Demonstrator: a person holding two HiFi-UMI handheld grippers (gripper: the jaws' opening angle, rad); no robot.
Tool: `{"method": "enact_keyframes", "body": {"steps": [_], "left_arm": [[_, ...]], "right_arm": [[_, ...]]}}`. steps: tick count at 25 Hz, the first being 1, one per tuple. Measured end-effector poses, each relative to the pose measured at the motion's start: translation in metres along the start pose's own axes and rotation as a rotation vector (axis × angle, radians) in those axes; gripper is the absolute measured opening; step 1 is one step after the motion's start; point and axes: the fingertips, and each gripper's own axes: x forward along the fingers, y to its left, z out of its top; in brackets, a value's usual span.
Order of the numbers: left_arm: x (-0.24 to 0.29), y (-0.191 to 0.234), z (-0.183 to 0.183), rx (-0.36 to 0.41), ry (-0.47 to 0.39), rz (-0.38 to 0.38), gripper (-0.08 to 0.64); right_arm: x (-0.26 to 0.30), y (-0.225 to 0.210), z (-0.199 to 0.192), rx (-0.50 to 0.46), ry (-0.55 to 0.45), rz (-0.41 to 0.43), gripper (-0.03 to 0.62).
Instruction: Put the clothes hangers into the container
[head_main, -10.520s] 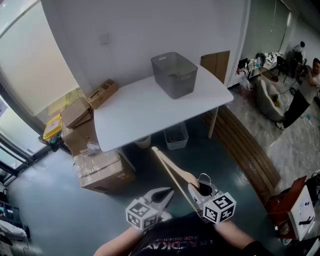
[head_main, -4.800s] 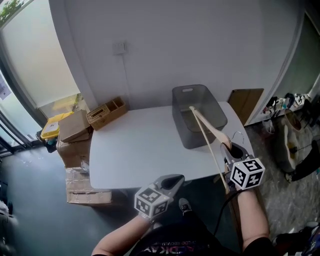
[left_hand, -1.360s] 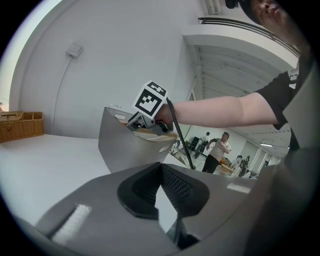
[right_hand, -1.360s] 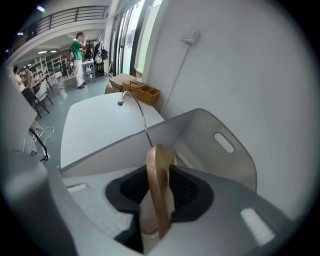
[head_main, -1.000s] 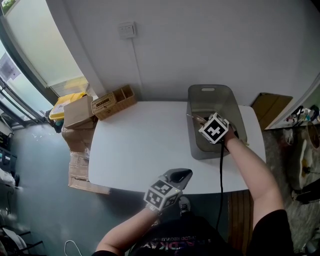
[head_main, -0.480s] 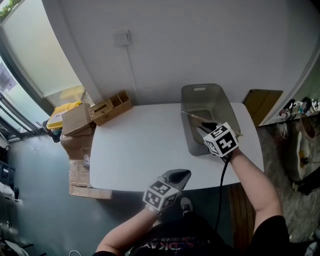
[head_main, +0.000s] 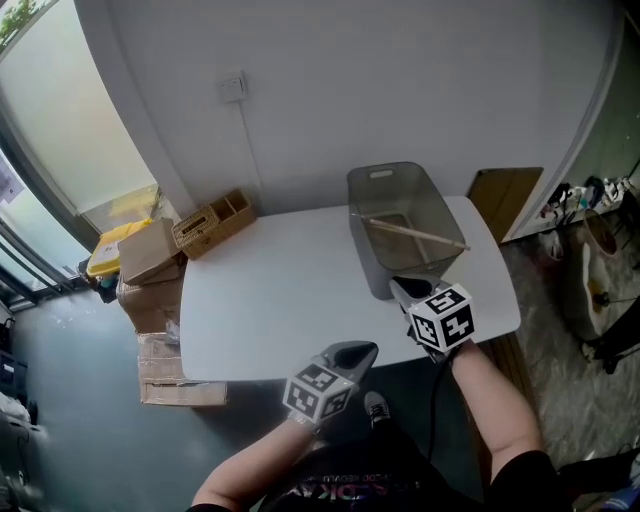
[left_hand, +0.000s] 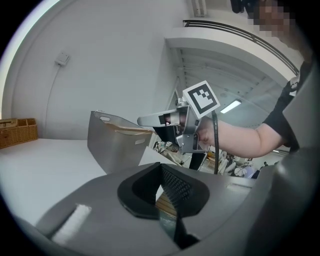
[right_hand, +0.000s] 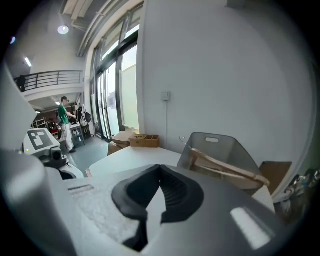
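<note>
Looks done for the one hanger (head_main: 415, 233) in sight, lying aslant inside the container (head_main: 383, 280) on the table (head_main: 280, 300), with the right gripper (head_main: 403, 288) just closed on nothing and the left gripper (head_main: 360, 350) likewise pinched together, empty.

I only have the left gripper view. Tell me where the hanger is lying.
Observer: Head view: the wooden hanger lies slantwise in the grey container, one end over its right rim.
Operator: Now the other gripper.
Observer: Right gripper view: the right gripper is shut, nothing between its jaws.
Operator: Name anything off to the left.
Observer: Cardboard boxes stacked on the floor beside the table.
</note>
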Motion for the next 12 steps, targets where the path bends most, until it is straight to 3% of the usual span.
{"method": "enact_keyframes", "body": {"steps": [12], "left_arm": [[-0.052, -0.032, -0.038, -0.007, 0.011, -0.032, 0.005]], "right_arm": [[-0.062, 0.093, -0.047, 0.177, -0.097, -0.011, 0.002]]}}
